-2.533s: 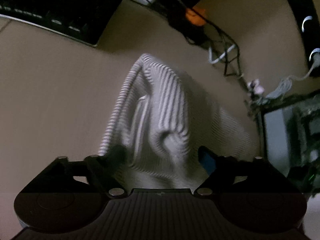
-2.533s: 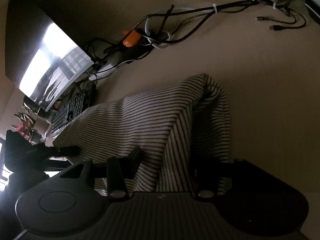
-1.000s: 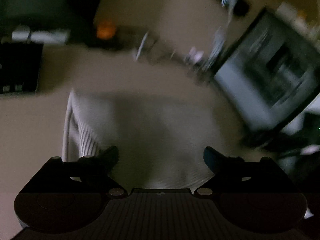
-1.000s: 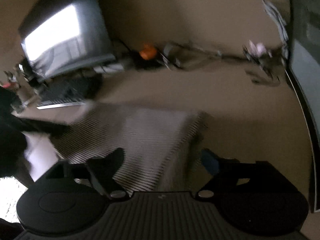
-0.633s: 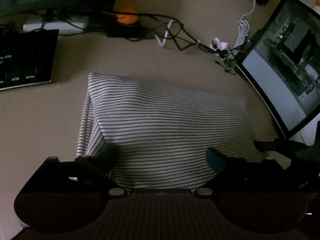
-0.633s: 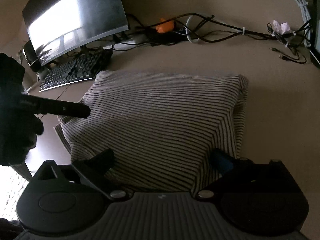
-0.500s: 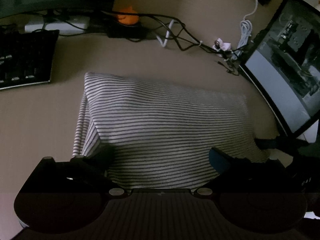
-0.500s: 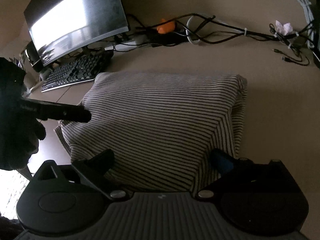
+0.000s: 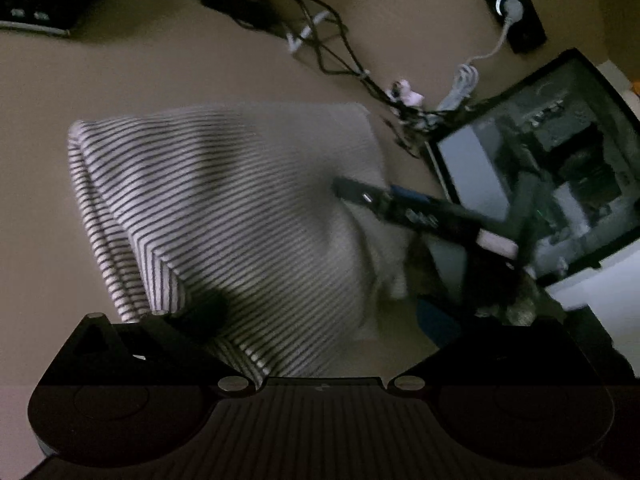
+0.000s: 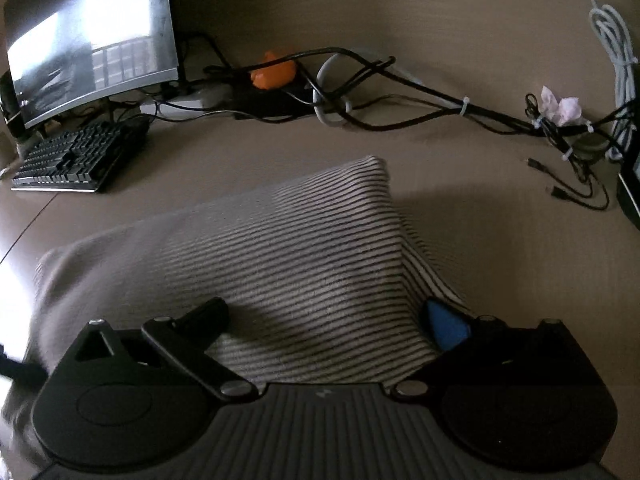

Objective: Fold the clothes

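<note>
A striped grey-and-white garment (image 9: 240, 208) lies folded in a thick rectangle on the tan desk (image 9: 48, 184). My left gripper (image 9: 320, 316) hovers open over its near edge; the dark left finger (image 9: 208, 312) rests over the layered left corner, the blue-padded one (image 9: 436, 320) just off the cloth. In the right wrist view the garment (image 10: 300, 256) fills the middle. My right gripper (image 10: 326, 320) stands open, its fingers wide apart astride the near right corner, with nothing pinched. The right gripper's fingers (image 9: 360, 194) also show in the left wrist view, lying on the cloth's right side.
A monitor (image 10: 92, 48) and a black keyboard (image 10: 76, 160) stand at the back left. Tangled cables (image 10: 360, 92) with an orange object (image 10: 274, 72) run along the back. A second screen (image 9: 540, 184) stands at the right, a power strip (image 9: 516, 4) behind it.
The garment, held up bunched earlier, now lies flat and folded. Both jaws have let go and stand wide. The right gripper has come lower and closer to the cloth's right corner; the left view has rolled.
</note>
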